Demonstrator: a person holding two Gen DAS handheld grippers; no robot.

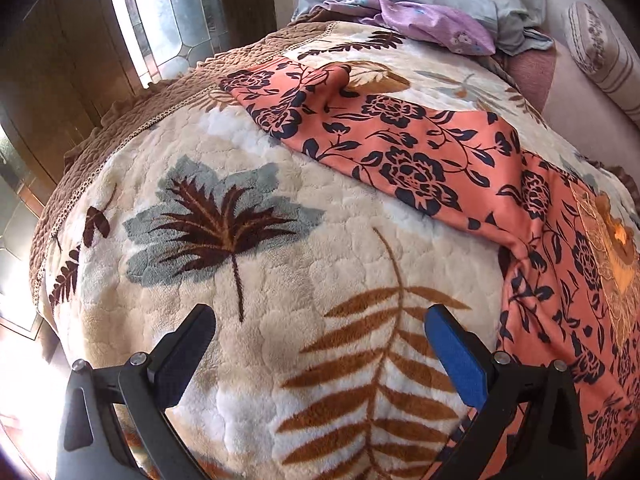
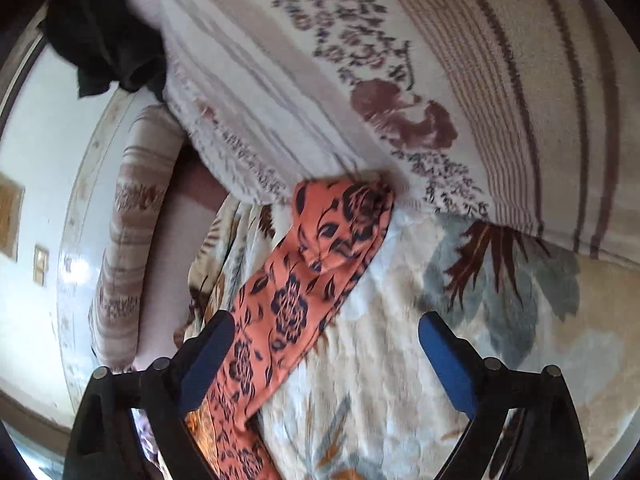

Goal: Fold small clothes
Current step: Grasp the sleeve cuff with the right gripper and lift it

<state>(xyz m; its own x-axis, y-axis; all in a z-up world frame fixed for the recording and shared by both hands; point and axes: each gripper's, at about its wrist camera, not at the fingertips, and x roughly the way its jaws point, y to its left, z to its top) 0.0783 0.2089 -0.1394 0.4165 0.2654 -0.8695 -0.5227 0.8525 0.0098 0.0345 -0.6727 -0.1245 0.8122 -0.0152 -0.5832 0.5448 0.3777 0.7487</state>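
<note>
An orange garment with dark navy flowers (image 1: 404, 148) lies spread across the fleece leaf-print blanket (image 1: 224, 272), running from the far middle to the near right. My left gripper (image 1: 320, 320) is open and empty, hovering over the blanket to the left of the garment. In the right wrist view a long narrow part of the same garment (image 2: 304, 280) stretches away toward a striped cushion. My right gripper (image 2: 326, 330) is open and empty, its left finger (image 2: 208, 356) beside the garment's edge.
A pile of grey-blue and lilac clothes (image 1: 432, 12) sits at the far end of the blanket. A striped floral cushion (image 2: 400, 80) and a bolster (image 2: 128, 240) border the bed. A dark cloth (image 2: 104, 40) hangs at the back. A glass door (image 1: 172, 12) stands left.
</note>
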